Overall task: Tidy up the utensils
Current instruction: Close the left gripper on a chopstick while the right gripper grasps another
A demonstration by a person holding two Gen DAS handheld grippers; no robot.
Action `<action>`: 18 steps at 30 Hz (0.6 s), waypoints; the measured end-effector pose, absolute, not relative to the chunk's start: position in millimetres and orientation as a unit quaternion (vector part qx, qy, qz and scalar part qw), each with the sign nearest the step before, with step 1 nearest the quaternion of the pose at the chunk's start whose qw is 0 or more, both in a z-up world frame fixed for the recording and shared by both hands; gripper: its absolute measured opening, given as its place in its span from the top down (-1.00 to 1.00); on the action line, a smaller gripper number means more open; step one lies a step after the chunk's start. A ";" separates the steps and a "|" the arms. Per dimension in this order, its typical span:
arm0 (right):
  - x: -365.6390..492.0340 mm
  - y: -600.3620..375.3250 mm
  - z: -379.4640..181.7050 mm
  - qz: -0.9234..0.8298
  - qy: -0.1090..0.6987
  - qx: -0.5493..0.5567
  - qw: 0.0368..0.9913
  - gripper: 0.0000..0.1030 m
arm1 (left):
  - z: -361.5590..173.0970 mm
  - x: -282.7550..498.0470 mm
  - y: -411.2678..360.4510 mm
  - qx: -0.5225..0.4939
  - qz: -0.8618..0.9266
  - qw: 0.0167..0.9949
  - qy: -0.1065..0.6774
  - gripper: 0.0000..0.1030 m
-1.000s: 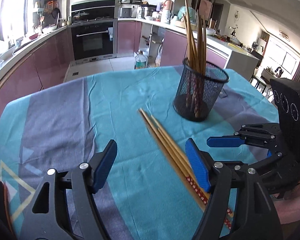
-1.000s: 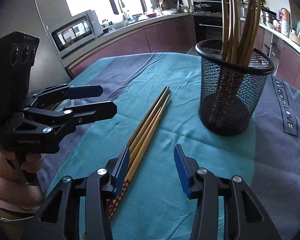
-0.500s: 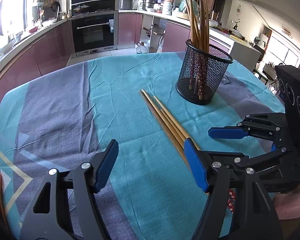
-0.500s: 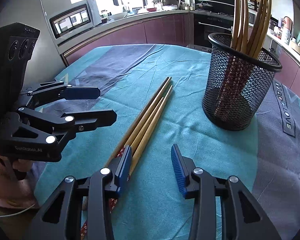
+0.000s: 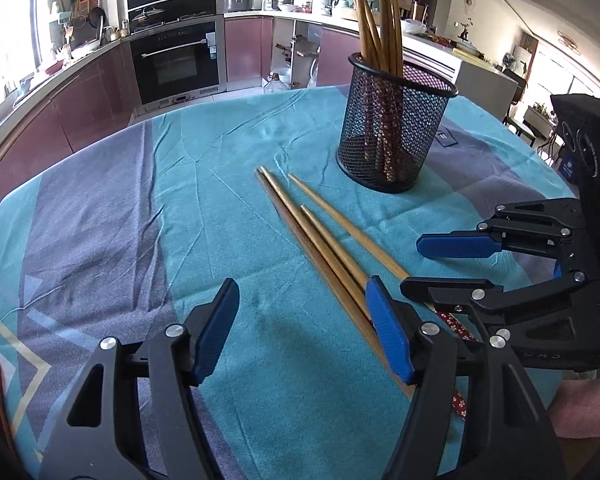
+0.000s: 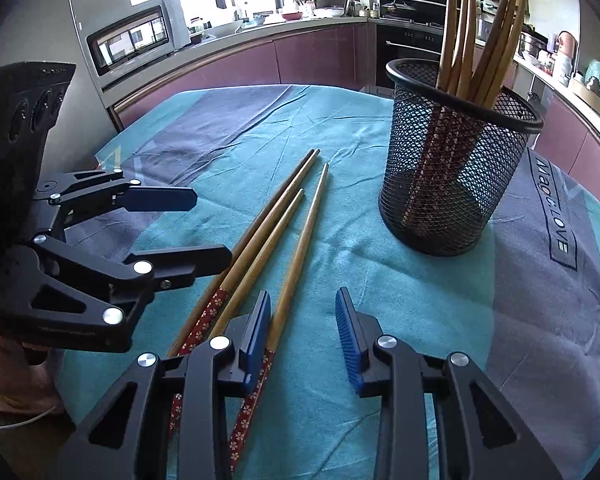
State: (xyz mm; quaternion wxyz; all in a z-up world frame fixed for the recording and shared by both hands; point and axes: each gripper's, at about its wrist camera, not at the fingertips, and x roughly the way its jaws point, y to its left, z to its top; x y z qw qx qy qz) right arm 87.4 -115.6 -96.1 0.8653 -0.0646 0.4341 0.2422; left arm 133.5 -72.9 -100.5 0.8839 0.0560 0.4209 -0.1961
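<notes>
Several wooden chopsticks (image 5: 320, 236) (image 6: 260, 248) with red flowered handles lie side by side on the cloth. A black mesh holder (image 5: 392, 140) (image 6: 452, 184) stands beyond them with several chopsticks upright in it. My left gripper (image 5: 302, 332) (image 6: 212, 228) hovers low over the handle ends, its jaws closing with only cloth between the pads; the sticks run under its right finger. My right gripper (image 6: 303, 334) (image 5: 440, 266) is also closing. The rightmost stick (image 6: 300, 240) lies just inside its left pad, and the right pad is still apart from it.
The teal and grey-purple tablecloth (image 5: 100, 220) covers the whole table. Its far edge drops toward kitchen cabinets and an oven (image 5: 178, 64). A hand in a pink sleeve (image 5: 580, 412) holds the right gripper. A microwave (image 6: 132, 44) stands beyond the table's left side.
Both grippers have sunk closer to the chopsticks. The right jaws have narrowed, and its left finger now sits among the sticks with one stick inside. The left jaws narrowed slightly.
</notes>
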 end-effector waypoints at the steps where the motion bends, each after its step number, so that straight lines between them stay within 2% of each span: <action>1: 87.2 -116.1 -96.2 0.242 0.434 -0.065 0.865 0.39 | -102.2 135.2 -74.2 0.058 -0.195 0.883 0.424 -0.20; 10: 86.5 -122.6 -94.2 0.245 0.432 -0.061 0.866 0.39 | -108.3 139.3 -70.0 0.067 -0.193 0.879 0.430 -0.12; 16: 88.2 -121.4 -93.1 0.244 0.431 -0.065 0.866 0.38 | -107.5 139.4 -67.2 0.066 -0.202 0.877 0.431 0.10; 18: 90.5 -118.6 -93.2 0.244 0.431 -0.065 0.866 0.38 | -107.5 140.9 -66.9 0.067 -0.196 0.879 0.430 0.10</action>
